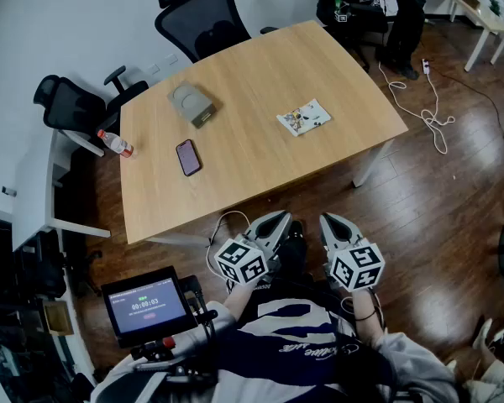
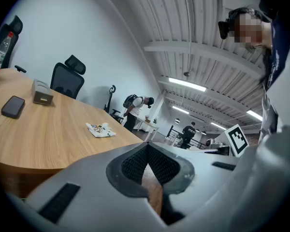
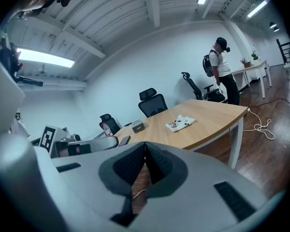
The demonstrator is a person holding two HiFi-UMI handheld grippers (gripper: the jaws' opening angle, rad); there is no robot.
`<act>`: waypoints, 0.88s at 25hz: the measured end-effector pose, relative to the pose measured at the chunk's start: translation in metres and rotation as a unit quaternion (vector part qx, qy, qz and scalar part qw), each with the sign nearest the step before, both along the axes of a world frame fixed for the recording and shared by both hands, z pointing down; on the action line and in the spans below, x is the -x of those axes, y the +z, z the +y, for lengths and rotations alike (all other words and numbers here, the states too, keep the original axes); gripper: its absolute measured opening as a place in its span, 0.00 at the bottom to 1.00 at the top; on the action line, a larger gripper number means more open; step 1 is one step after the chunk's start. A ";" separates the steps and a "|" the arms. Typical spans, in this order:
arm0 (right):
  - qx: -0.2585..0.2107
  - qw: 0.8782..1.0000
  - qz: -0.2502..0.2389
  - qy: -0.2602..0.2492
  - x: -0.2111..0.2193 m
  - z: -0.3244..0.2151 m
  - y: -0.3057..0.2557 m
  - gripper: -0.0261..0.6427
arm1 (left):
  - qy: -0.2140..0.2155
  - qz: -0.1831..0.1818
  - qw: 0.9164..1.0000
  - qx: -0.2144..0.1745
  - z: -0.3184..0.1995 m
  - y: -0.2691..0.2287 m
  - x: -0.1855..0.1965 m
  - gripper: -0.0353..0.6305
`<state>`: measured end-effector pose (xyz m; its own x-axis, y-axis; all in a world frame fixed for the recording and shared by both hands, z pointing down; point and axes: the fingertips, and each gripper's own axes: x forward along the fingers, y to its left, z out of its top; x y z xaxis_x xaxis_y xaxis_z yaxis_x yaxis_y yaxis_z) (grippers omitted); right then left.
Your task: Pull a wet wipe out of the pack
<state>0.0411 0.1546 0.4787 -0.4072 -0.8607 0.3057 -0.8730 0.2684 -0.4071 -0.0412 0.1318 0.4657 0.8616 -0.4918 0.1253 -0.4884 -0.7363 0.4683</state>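
Left gripper [image 1: 277, 218] and right gripper [image 1: 333, 221] closed, empty; wipe pack [image 1: 303, 117] print illegible.

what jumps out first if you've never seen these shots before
The big light wooden table fills the middle of the head view, with a small white printed wet wipe pack lying toward its right side, apart from a dark phone and a grey box on its left. Below it, the left gripper and right gripper hang side by side short of the table edge, both shut and empty.
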 end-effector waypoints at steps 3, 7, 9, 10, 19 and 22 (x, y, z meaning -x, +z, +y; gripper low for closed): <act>0.005 1.000 0.012 0.001 -0.004 -0.018 0.003 0.03 | 0.005 0.005 1.000 0.004 -0.024 0.001 -0.006 0.06; 0.009 0.999 0.040 -0.007 -0.008 -0.079 0.006 0.03 | 0.008 0.015 1.000 0.004 -0.093 0.005 -0.011 0.06; 0.008 0.999 0.050 -0.005 -0.013 -0.108 0.003 0.03 | 0.011 0.023 1.000 0.002 -0.125 0.002 -0.013 0.06; 0.009 0.999 0.053 -0.001 -0.016 -0.121 0.001 0.03 | 0.010 0.026 1.000 0.001 -0.140 0.001 -0.014 0.06; 0.021 0.999 0.039 0.030 -0.029 -0.202 -0.003 0.04 | -0.002 0.036 0.999 0.015 -0.244 0.014 -0.004 0.06; 0.034 0.998 0.036 0.037 -0.032 -0.210 0.004 0.04 | 0.001 0.030 0.999 0.028 -0.263 0.023 -0.007 0.06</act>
